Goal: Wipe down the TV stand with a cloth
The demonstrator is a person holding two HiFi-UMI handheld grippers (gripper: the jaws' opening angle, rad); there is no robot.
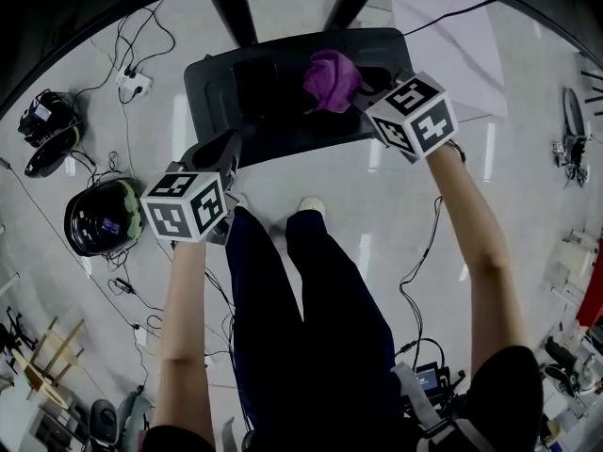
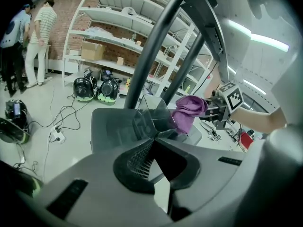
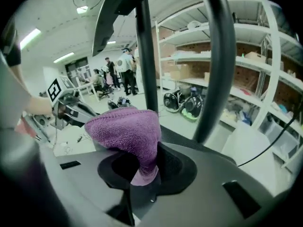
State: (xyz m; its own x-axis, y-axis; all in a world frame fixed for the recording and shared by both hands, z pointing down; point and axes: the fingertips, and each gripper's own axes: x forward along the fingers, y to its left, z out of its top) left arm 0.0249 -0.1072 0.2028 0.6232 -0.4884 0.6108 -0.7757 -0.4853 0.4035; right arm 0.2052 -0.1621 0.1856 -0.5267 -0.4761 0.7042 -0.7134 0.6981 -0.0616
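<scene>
The TV stand's dark flat base (image 1: 283, 130) lies on the pale floor, and two black poles (image 1: 231, 8) rise from its far side. My right gripper (image 1: 366, 94) is shut on a purple cloth (image 1: 330, 78), held over the right part of the base. In the right gripper view the cloth (image 3: 125, 129) bulges up from between the jaws of that gripper (image 3: 142, 169). My left gripper (image 1: 226, 145) hovers at the base's near left edge. Its jaws meet at the tips (image 2: 154, 138) with nothing between them, and beyond them the left gripper view shows the cloth (image 2: 189, 109).
A black and green helmet (image 1: 99, 217) and a power strip (image 1: 135, 85) with cables lie on the floor to the left. The person's legs (image 1: 301, 299) stand just in front of the base. White shelving (image 2: 123, 37) and people (image 2: 35, 37) are farther off.
</scene>
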